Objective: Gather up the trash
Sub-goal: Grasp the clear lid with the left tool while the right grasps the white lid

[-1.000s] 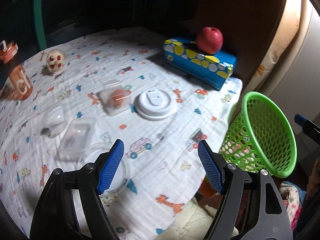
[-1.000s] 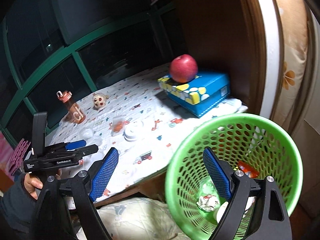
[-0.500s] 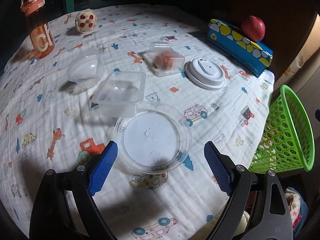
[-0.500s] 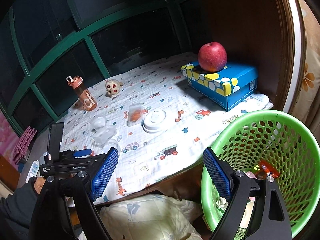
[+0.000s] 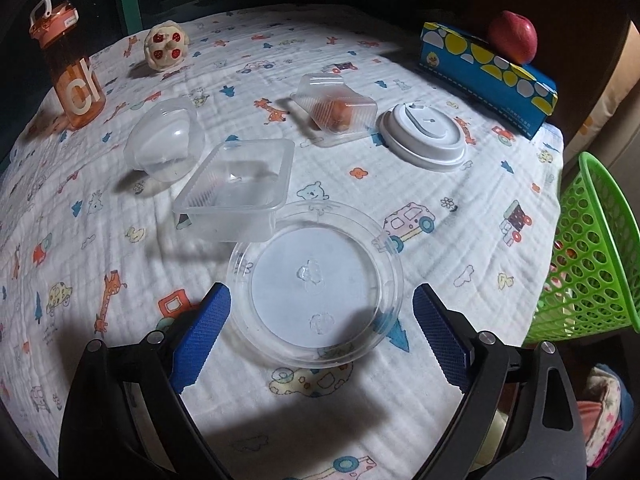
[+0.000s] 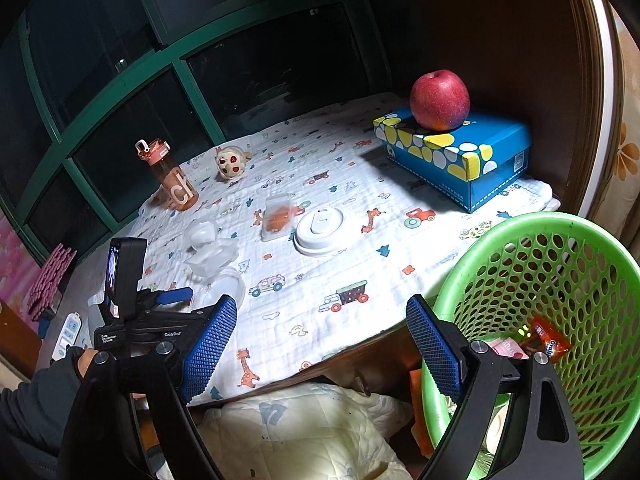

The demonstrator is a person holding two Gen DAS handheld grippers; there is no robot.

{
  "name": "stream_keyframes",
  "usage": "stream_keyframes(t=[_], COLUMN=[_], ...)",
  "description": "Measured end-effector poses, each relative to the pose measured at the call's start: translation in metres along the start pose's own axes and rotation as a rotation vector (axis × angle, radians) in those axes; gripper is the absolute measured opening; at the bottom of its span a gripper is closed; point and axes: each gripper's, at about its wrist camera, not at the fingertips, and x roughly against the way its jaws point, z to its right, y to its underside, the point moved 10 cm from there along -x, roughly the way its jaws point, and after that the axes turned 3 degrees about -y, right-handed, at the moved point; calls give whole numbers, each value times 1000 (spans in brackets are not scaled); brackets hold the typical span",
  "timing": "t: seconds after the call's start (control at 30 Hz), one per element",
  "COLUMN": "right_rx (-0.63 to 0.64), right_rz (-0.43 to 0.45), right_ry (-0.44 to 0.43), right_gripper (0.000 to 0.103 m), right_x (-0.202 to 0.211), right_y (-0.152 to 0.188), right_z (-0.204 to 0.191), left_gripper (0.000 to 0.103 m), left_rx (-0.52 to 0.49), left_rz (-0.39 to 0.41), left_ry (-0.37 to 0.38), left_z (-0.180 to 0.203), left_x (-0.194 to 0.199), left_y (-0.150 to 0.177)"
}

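Note:
My left gripper [image 5: 320, 336] is open, its blue pads on either side of a round clear plastic lid [image 5: 315, 283] lying on the patterned cloth. Behind it lie a clear square tray [image 5: 236, 190], a clear dome cup [image 5: 164, 145], a clear box with orange food scraps [image 5: 336, 108] and a white cup lid [image 5: 423, 136]. My right gripper [image 6: 320, 344] is open and empty, off the table's front edge, left of the green mesh basket [image 6: 560, 320] that holds wrappers. The basket also shows in the left wrist view [image 5: 592, 248].
An orange water bottle [image 5: 70, 68] and a small plush toy [image 5: 166, 44] stand at the far left. A blue tissue box [image 5: 486, 74] with a red apple [image 5: 513, 36] on it sits at the far right. Bedding [image 6: 304, 432] lies below the table.
My left gripper has swung left and down over the table, ending around the round clear lid. My right gripper has drifted left, away from over the basket.

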Motion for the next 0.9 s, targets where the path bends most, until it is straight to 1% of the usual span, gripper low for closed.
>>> stream_keyframes(t=[0.07, 0.23, 0.37, 0.53, 0.63, 0.8, 0.9], right_rx=[4, -2, -1, 2, 15, 59, 93], right_rz=[-4, -10, -23, -39, -47, -60, -71], right_ry=[-4, -9, -5, -3, 0, 22, 39], right_gripper=[84, 84, 84, 84, 84, 84, 84], right_x=[-2, -6, -10, -18, -24, -39, -55], right_y=[1, 1, 3, 4, 1, -7, -13], right_z=[-2, -2, -1, -1, -4, -9, -12], left_gripper=[91, 91, 91, 91, 90, 89, 88], left_rx=[7, 6, 11, 0, 1, 21, 32], left_rz=[1, -32, -37, -25, -7, 18, 36], left_ry=[2, 6, 4, -10, -3, 46, 78], left_z=[-2, -2, -2, -2, -1, -1, -2], left_x=[0, -8, -12, -15, -12, 4, 17], left_y=[0, 8, 9, 5, 3, 1, -1])
